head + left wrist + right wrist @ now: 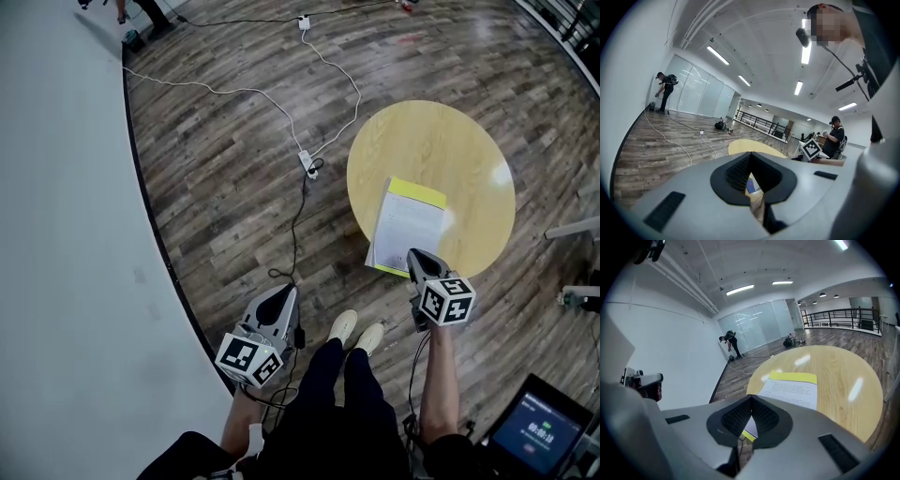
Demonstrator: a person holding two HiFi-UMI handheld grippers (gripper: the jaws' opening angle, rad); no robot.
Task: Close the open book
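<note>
Book (409, 225) lay open on counter (469, 159) | right hand-held gripper (413, 255), jaws together, at near edge, probably for flipping | left hand-held gripper (284, 296) likewise together, idle.

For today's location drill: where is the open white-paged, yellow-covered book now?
In the head view the open white-paged, yellow-covered book lies at the near edge of the round wooden table, just ahead of the right gripper.

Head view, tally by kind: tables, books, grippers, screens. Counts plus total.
Round table: 1
Book: 1
Grippers: 2 (left gripper, right gripper)
Screen: 1
Total: 5
</note>
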